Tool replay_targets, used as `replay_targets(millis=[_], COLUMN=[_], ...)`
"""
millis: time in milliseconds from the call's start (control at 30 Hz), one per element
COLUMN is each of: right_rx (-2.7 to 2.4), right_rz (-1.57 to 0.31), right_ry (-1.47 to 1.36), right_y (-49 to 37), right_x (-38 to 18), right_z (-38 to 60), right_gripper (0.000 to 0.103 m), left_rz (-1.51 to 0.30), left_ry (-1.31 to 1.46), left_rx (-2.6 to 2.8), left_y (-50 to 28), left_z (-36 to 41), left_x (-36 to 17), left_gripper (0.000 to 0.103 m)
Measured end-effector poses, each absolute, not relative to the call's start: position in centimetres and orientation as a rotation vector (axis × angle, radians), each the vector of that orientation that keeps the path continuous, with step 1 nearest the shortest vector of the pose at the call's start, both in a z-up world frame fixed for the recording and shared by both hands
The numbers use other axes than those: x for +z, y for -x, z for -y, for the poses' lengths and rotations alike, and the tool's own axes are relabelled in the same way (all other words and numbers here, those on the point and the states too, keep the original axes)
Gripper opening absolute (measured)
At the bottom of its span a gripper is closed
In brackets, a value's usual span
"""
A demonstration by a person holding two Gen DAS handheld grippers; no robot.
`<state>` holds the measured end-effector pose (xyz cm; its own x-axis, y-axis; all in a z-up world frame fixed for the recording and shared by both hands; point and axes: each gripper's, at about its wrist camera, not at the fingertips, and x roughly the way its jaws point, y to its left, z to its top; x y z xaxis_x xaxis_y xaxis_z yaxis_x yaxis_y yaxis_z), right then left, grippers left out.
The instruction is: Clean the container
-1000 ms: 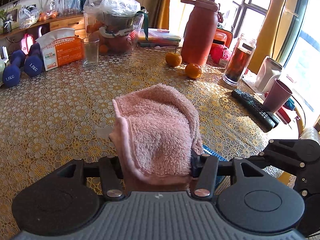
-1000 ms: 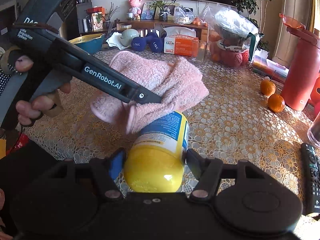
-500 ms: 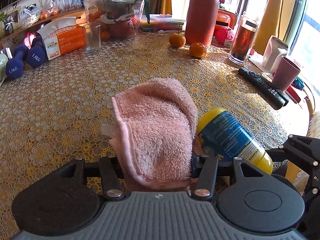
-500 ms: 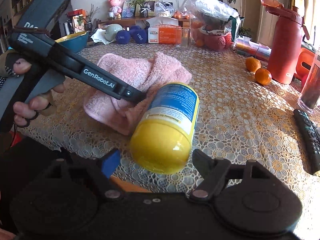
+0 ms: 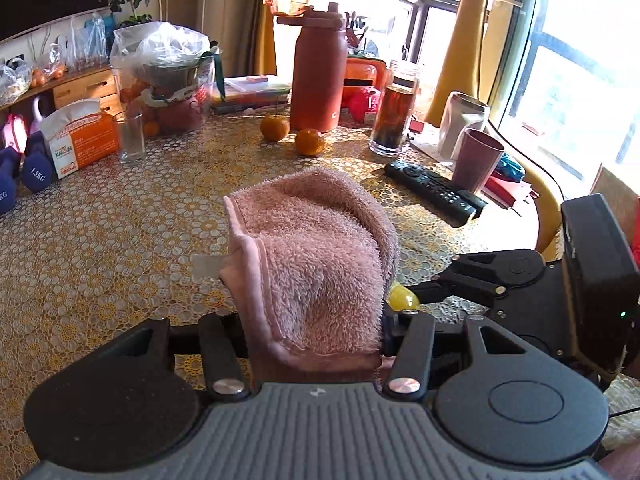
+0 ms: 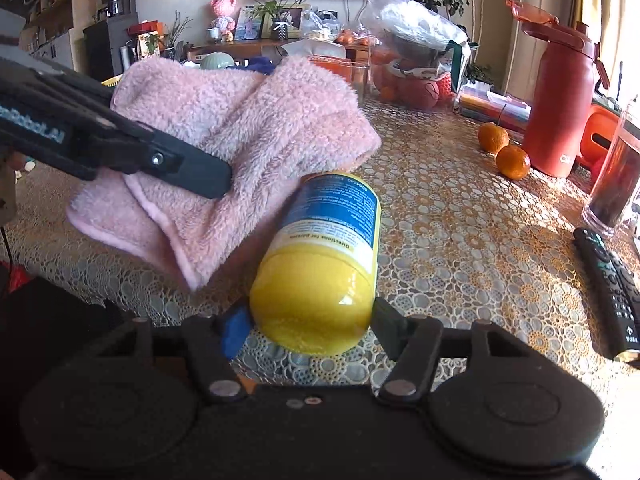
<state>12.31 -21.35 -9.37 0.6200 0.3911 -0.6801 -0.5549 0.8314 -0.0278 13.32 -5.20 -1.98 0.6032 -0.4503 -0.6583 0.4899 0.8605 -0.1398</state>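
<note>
My left gripper [image 5: 314, 320] is shut on a folded pink fluffy towel [image 5: 316, 248], which hides its fingertips. From the right wrist view, that left gripper [image 6: 192, 168] holds the towel [image 6: 248, 132] above the table, draped against the far end of a yellow container [image 6: 320, 280] with a blue label. The container lies on its side in the air with its yellow end toward the camera. My right gripper [image 6: 310, 320] is shut on it. In the left wrist view only a yellow sliver of the container [image 5: 404, 299] shows past the towel, next to the right gripper [image 5: 480, 280].
A gold lace cloth covers the table [image 5: 120, 220]. At the back stand a red bottle [image 5: 318, 76], two oranges [image 5: 309, 141], a jar of dark liquid [image 5: 394, 116], a mauve cup [image 5: 478, 160] and a remote [image 5: 434, 192]. A glass [image 5: 130, 136], tissue box [image 5: 82, 138] and dumbbells [image 5: 36, 170] are at the left.
The towel and the container have come together: the container, plainly visible beside the towel half a second ago, is now almost hidden behind it. Both grippers have lifted slightly.
</note>
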Motion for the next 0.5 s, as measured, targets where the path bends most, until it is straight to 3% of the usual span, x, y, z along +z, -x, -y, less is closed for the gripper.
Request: replay_targets(millis=[500], right_rx=[0.596], right_rz=[-0.624], right_ry=[0.370], right_y=[-12.7], right_x=[-7.1], right_z=[20.3], right_gripper=[0.062], left_rz=[-0.738], left_ry=[-0.059], left_rx=[-0.529], left_y=[-15.6], left_z=[6.3], left_x=[-2.0], left_gripper=[0.052])
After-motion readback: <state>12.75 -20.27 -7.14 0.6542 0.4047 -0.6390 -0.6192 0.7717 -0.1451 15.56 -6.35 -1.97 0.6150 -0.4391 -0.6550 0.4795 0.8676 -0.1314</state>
